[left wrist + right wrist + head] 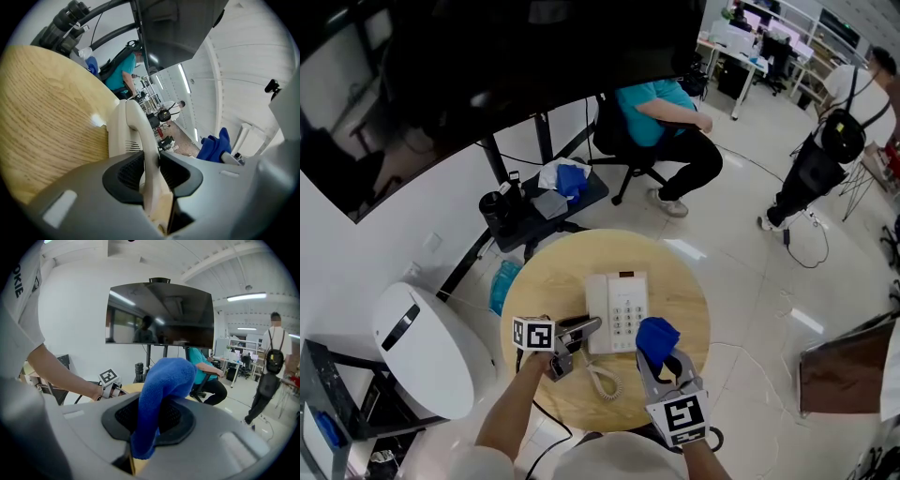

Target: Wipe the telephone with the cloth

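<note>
- Telephone [617, 312] is sitting mid-desk [544, 291], just ahead of both grippers.
- Left gripper [592, 328] is coming in from the telephone's left. Its jaws are clamping the handset [143, 136], with the pads pressing on both flanks.
- I'm not seeing whether the handset is lifted off its cradle or still seated in it.
- Right gripper [664, 367] is hovering at the telephone's near right corner. Its jaws are pinching the blue cloth [656, 336], which is bulging out past the tips.
- The step looks like steadying with the left and starting the wipe with the right.
- Doing it well means:
  - keeping the left clamp firm so the base isn't sliding
  - lowering the cloth bulge, not the jaw tips, onto the keypad [627, 319]
  - stroking along the length with light pressure
  - staying off the coiled cord [602, 380], which is trailing toward the near edge
- The telephone's long axis is running near-to-far from the person, with the dark display strip [625, 275] at the far end.
- The handset is lying along the left side, parallel to that axis.
</note>
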Available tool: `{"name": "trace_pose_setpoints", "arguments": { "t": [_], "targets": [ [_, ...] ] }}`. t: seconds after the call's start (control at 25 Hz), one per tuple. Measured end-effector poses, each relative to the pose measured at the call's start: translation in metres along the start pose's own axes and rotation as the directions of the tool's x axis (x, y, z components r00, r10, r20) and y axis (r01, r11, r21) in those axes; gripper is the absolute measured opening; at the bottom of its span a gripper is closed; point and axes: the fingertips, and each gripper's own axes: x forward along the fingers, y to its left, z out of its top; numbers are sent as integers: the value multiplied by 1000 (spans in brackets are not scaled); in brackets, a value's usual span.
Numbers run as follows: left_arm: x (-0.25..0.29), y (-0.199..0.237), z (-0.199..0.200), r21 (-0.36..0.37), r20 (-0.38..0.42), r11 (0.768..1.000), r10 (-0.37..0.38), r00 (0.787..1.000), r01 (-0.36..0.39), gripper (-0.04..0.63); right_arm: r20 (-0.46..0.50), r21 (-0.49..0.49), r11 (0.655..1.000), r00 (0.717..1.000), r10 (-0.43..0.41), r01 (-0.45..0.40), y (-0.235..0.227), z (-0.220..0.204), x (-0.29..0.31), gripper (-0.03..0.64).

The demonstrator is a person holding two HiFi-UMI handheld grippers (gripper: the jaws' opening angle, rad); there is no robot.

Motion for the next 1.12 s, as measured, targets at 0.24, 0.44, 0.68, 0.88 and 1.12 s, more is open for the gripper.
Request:
{"name": "trace_pose_setpoints", "arguments": {
  "t": [0.24,0.44,0.68,0.88,1.12],
  "targets": [
    [-1,-2,0,-34,9,999,-11,1000,11,89,2,5,1000,1000,-2,2,-1,-2,0,60],
    [-4,-6,3,-21,25,1000,3,1000,-2,81,7,7,1000,1000,4,-4,3,-1,2,61],
    [-11,-23,4,-1,53,1000,-3,999,3,80,20,1,1000,1000,22,-22,11,3,0,61],
    [-16,-48,10,24,92,999,-36,995,34,80,41,-6,999,999,33,-33,19,10,-1,61],
    [-19,-99,12,95,127,991,-103,987,91,80,80,-19,999,996,30,-28,21,25,-10,61]
  ]
}}
